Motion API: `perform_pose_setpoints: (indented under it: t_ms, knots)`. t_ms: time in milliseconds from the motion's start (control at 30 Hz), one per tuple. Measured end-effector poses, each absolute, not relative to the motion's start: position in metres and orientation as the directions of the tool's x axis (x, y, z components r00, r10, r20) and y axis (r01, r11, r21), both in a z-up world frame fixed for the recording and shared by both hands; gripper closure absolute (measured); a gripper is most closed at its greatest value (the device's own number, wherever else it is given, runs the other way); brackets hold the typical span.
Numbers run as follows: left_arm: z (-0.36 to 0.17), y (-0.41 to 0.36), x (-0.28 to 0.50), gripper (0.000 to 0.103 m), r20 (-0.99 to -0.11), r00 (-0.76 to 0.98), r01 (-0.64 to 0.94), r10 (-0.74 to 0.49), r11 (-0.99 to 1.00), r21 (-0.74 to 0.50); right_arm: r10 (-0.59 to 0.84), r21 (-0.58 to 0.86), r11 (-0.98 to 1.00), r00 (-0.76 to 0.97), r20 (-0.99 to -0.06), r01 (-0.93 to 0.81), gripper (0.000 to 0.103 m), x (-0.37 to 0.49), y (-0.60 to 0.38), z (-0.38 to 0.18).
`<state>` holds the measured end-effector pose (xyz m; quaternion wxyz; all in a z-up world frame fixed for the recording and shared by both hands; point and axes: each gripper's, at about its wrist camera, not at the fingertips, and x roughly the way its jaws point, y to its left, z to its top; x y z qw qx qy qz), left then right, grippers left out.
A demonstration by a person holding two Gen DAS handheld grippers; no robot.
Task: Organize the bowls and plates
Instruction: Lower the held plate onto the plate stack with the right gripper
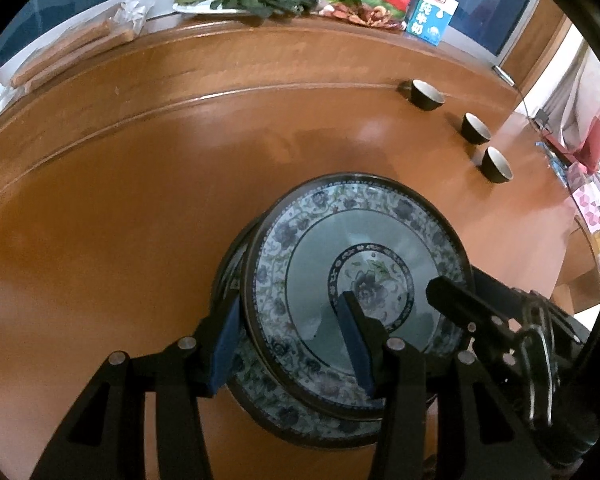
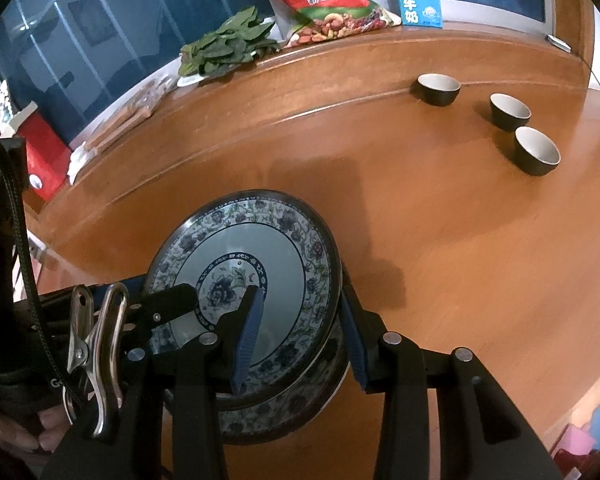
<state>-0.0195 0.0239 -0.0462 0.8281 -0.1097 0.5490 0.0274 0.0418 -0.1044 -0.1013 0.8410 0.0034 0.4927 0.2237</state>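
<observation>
Left gripper (image 1: 290,340) and right gripper (image 2: 302,336) each clamp opposite rims of a floral plate (image 1: 356,248) above another on the table (image 1: 140,160).

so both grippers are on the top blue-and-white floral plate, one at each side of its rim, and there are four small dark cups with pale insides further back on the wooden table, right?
Not quite: there are three small dark cups, not four, as the right wrist view shows. The rest holds: the left gripper and right gripper straddle opposite sides of the top blue-and-white floral plate's rim on the wooden table.
</observation>
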Motion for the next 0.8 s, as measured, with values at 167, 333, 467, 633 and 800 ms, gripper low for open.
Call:
perform_pose_setpoints:
  t_ms: [167,333,467,633,800]
  knots:
    - [-0.051,0.025,-0.02,0.053,-0.922,0.38,-0.165,-0.075,0.975,-0.148,0.375,0.221,0.899,0.403,-0.835,-0.378,0.062,0.039,-0.102,-0.104]
    - [-0.053,0.024,-0.02,0.053,-0.924,0.375,-0.156,-0.077,0.977,-0.145,0.367,0.22,0.903,0.394,-0.843,-0.37,0.062,0.039,-0.102,-0.106]
    - [-0.057,0.024,-0.019,0.053,-0.928,0.365,-0.152,-0.078,0.978,-0.142,0.357,0.211,0.905,0.387,-0.85,-0.369,0.062,0.039,-0.102,-0.108]
    - [-0.06,0.02,-0.017,0.053,-0.93,0.361,-0.144,-0.068,0.981,-0.127,0.348,0.207,0.907,0.375,-0.859,-0.368,0.062,0.04,-0.101,-0.112]
    - [-0.06,0.018,-0.016,0.053,-0.931,0.361,-0.133,-0.048,0.986,-0.103,0.344,0.2,0.905,0.372,-0.862,-0.375,0.062,0.039,-0.099,-0.113]
